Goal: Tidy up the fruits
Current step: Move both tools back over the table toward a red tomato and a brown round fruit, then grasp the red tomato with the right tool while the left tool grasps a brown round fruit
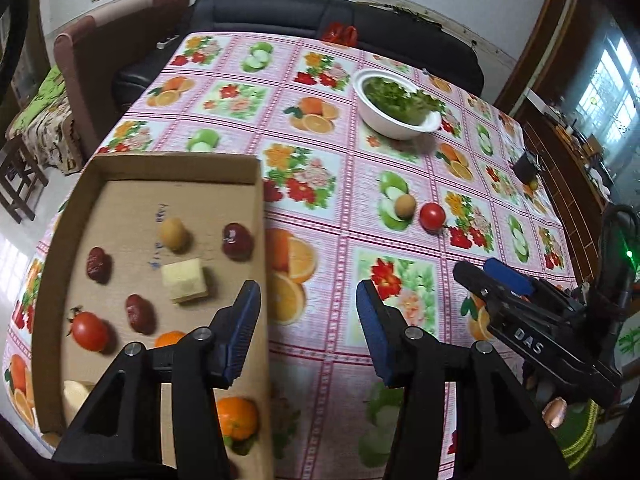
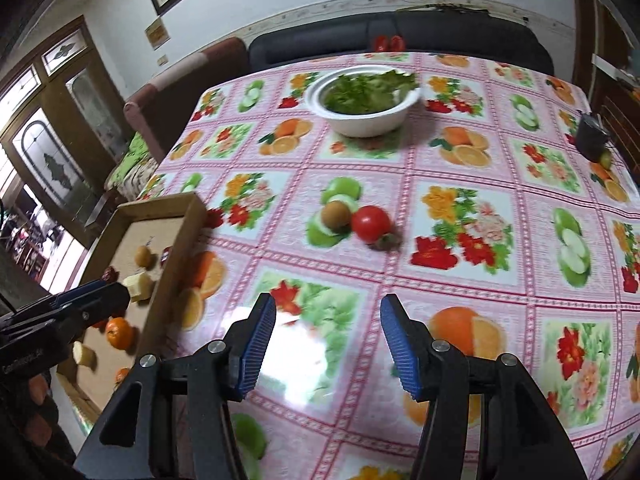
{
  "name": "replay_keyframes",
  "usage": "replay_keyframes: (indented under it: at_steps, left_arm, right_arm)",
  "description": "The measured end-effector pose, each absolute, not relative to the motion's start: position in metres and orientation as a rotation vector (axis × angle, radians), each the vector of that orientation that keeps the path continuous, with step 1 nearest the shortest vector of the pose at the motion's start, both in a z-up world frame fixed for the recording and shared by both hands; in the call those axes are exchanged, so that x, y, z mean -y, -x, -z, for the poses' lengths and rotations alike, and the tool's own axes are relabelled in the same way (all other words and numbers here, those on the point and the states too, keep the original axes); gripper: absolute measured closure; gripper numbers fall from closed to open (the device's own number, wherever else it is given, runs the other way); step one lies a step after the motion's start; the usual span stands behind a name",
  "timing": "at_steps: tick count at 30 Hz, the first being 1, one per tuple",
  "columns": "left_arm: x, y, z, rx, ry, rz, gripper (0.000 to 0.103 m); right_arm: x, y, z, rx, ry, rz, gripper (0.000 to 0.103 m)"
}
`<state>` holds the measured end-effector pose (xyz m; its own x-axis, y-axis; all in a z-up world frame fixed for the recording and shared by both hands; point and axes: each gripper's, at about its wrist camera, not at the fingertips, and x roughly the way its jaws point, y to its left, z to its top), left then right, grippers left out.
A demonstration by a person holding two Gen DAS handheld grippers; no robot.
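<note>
Both tongs hang released, nothing between their blue pads: left gripper (image 1: 308, 332) over the cardboard tray's (image 1: 172, 164) right wall, right gripper (image 2: 328, 344) above bare tablecloth (image 2: 480, 184). Ahead of the right gripper lie one tomato (image 2: 371, 222) and one brown fruit (image 2: 336, 213), touching. Farther ahead stands one white bowl (image 2: 364, 124) of greens. Left of the left gripper, the tray holds three dates, two oranges, two pale chunks, one tomato, one brown fruit.
</note>
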<state>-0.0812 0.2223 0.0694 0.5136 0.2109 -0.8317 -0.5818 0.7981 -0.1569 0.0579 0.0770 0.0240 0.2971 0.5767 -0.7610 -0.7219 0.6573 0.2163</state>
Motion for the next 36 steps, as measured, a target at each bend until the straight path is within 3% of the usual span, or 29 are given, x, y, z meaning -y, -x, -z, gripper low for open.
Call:
replay_keyframes:
  at_steps: [16, 18, 19, 20, 36]
  left_arm:
    - [-0.221, 0.028, -0.054, -0.952, 0.466, -0.437, 0.055]
    - [-0.22, 0.019, -0.051, -0.959, 0.462, -0.427, 0.055]
    - [-0.219, 0.013, -0.049, -0.964, 0.462, -0.422, 0.055]
    - [-0.218, 0.008, -0.047, -0.967, 0.461, -0.415, 0.055]
    - [-0.198, -0.098, -0.004, -1.043, 0.416, -0.414, 0.055]
  right_arm:
    - [-0.122, -0.116, 0.009, -0.894, 0.24, -0.822, 0.054]
    - [-0.127, -0.122, 0.013, -0.897, 0.256, -0.814, 0.057]
    - [-0.129, -0.124, 0.015, -0.904, 0.256, -0.815, 0.068]
    - [-0.13, -0.128, 0.019, -0.927, 0.245, -0.834, 0.069]
    - [-0.035, -0.128, -0.005, -0.94, 0.03, -0.783, 0.069]
